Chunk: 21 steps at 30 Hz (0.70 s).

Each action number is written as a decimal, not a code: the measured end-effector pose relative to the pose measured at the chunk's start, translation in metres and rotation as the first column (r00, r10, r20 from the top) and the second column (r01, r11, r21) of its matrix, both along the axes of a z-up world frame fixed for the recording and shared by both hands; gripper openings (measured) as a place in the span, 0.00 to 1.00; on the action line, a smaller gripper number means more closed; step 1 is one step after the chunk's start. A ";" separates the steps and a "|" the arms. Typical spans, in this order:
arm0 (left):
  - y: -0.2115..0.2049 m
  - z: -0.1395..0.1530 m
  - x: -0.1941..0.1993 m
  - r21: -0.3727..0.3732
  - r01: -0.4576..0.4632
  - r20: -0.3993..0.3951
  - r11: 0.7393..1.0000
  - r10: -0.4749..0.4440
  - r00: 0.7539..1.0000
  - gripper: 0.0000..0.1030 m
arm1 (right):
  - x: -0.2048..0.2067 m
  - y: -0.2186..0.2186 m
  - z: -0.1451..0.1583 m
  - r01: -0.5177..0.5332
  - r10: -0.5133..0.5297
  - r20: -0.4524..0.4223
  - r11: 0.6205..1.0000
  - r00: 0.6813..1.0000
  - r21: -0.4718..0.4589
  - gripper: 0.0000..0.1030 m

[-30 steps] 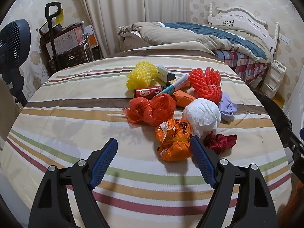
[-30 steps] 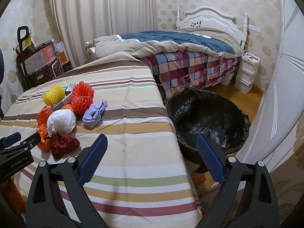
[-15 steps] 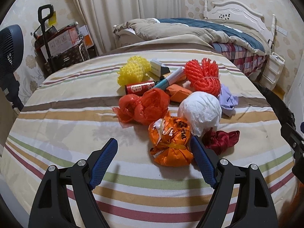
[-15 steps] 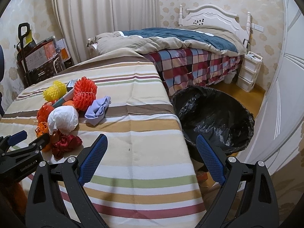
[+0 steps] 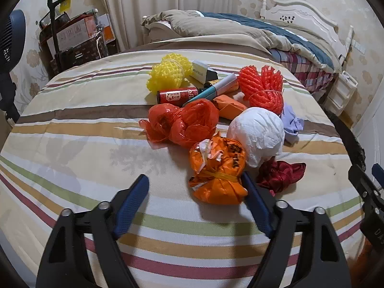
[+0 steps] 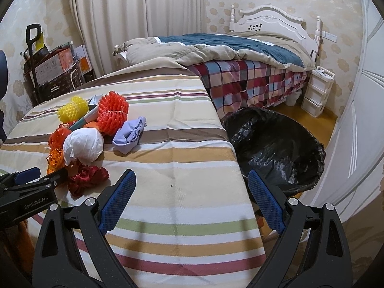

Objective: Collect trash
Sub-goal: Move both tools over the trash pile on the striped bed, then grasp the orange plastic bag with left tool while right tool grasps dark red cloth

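Black "GenRobot.AI" left gripper [image 6: 36, 180]

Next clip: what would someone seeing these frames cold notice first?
A bright heap of trash sits mid-table on the striped cloth: red foam netting, a yellow net ball, a white wad and an orange bag. That bag lies just before the left gripper. Beside the table stands a black-lined bin.

A home bedroom: a white-headboarded bed [image 6: 240, 55] with rumpled duvet stands against floral wallpaper, long curtains [image 6: 134, 21] to its left and small plastic drawers [image 6: 316, 91] to its right.
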State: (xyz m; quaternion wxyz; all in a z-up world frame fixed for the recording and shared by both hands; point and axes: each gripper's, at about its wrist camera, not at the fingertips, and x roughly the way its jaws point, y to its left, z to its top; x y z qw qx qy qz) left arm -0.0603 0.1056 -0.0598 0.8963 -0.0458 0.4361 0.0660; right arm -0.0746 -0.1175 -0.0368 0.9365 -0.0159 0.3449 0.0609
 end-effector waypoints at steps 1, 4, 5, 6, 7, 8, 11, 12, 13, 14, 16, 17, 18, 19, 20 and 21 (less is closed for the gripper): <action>0.000 -0.001 0.000 -0.003 0.007 -0.004 1.000 -0.007 1.000 0.63 | 0.000 0.001 0.000 -0.001 0.001 0.000 1.000 1.000 0.001 0.90; -0.002 -0.003 -0.001 -0.017 0.035 -0.013 0.999 -0.035 0.999 0.45 | -0.001 0.003 -0.001 -0.008 0.008 0.000 1.000 1.000 0.000 0.90; -0.003 -0.003 -0.001 -0.018 0.039 -0.010 0.999 -0.039 0.999 0.43 | -0.001 0.004 -0.001 -0.010 0.010 -0.001 1.000 1.000 -0.001 0.90; -0.003 -0.002 -0.003 -0.018 0.044 -0.004 0.999 -0.044 0.999 0.43 | -0.001 0.005 -0.001 -0.013 0.013 -0.001 1.000 1.000 -0.001 0.90; -0.003 -0.002 -0.004 -0.021 0.047 -0.001 0.999 -0.047 0.999 0.42 | -0.002 0.007 -0.001 -0.017 0.017 -0.002 1.000 1.000 -0.002 0.90; -0.002 -0.001 -0.005 -0.025 0.050 0.001 0.998 -0.050 0.999 0.42 | -0.002 0.008 0.000 -0.020 0.020 -0.003 1.000 1.000 0.000 0.90; 0.000 0.002 -0.011 -0.027 0.057 0.011 0.998 -0.057 0.998 0.41 | -0.003 0.013 0.000 -0.037 0.037 -0.007 0.999 0.999 0.001 0.90; 0.002 0.003 -0.014 -0.026 0.058 0.014 0.998 -0.057 0.998 0.41 | -0.003 0.016 0.000 -0.043 0.043 -0.007 0.999 0.999 -0.002 0.90; 0.004 0.005 -0.016 -0.027 0.056 0.018 0.998 -0.055 0.998 0.41 | -0.004 0.018 0.000 -0.050 0.050 -0.008 0.999 0.999 -0.005 0.90; 0.006 0.006 -0.018 -0.032 0.054 0.021 0.998 -0.053 0.998 0.41 | -0.005 0.021 0.000 -0.058 0.058 -0.008 0.998 0.998 -0.008 0.90; 0.013 0.011 -0.022 -0.045 0.047 0.029 0.998 -0.046 0.999 0.41 | -0.006 0.029 -0.001 -0.079 0.079 -0.010 0.997 0.997 -0.013 0.90; 0.014 0.012 -0.024 -0.045 0.046 0.032 0.998 -0.044 0.998 0.41 | -0.007 0.033 -0.001 -0.089 0.089 -0.011 0.996 0.996 -0.015 0.90; 0.017 0.014 -0.026 -0.043 0.044 0.038 0.998 -0.043 0.998 0.41 | -0.008 0.037 -0.002 -0.100 0.100 -0.014 0.995 0.995 -0.017 0.90; 0.019 0.015 -0.028 -0.041 0.041 0.041 0.998 -0.040 0.998 0.41 | -0.009 0.042 -0.002 -0.115 0.115 -0.017 0.993 0.993 -0.018 0.90; 0.021 0.016 -0.030 -0.041 0.039 0.043 0.998 -0.037 0.998 0.41 | -0.010 0.047 -0.003 -0.127 0.127 -0.018 0.992 0.992 -0.020 0.90; 0.025 0.016 -0.032 -0.042 0.035 0.045 0.999 -0.033 0.998 0.41 | -0.010 0.051 -0.003 -0.138 0.138 -0.020 0.990 0.990 -0.023 0.90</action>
